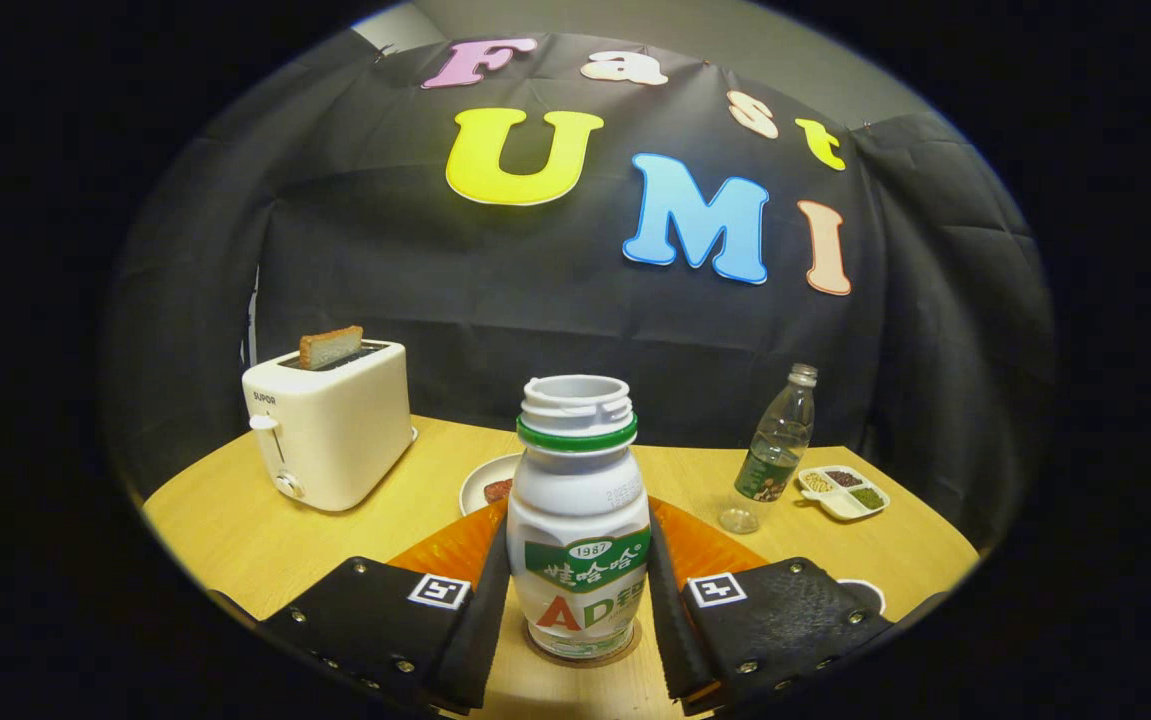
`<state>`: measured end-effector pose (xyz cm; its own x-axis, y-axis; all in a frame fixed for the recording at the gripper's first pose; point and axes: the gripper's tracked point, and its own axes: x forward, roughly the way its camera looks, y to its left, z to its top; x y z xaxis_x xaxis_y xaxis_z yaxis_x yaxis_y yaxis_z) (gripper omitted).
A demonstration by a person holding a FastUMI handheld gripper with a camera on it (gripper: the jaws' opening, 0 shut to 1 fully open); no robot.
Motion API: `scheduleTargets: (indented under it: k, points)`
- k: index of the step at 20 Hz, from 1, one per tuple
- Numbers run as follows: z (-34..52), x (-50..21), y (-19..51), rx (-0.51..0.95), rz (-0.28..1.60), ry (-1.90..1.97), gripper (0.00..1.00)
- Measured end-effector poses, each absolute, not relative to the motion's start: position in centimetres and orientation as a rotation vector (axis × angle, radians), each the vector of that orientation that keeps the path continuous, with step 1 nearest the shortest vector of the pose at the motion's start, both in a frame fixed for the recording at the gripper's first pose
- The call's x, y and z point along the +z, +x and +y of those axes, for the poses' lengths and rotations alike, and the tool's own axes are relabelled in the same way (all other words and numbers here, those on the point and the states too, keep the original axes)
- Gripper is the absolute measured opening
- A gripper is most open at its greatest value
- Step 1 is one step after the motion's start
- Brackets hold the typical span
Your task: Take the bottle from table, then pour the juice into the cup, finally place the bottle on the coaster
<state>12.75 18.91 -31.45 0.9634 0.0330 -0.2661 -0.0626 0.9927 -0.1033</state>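
Bottle: white juice bottle (581,530), cap off, standing upright on round coaster (583,652), sitting between the fingers.
Gripper: gripper (580,600) fingers flanking bottle's lower body, both pads looking pressed vs. its sides, i.e. pinching it.
Behind bottle: orange mat (705,545), white plate (488,480) w/ sth reddish on it.
Further back: toaster (330,425) w/ bread slice (330,346) sticking up; clear plastic bottle (778,440) leaning; divided snack tray (843,491) beside it.
Surface: wooden table (225,530).
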Motion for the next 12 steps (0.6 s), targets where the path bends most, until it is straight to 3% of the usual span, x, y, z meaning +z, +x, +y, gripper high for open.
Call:
scheduleTargets:
  k: [12]
  points:
    - [18.1, -33.1, 13.3, 0.005, 0.258, -0.052, 0.65]
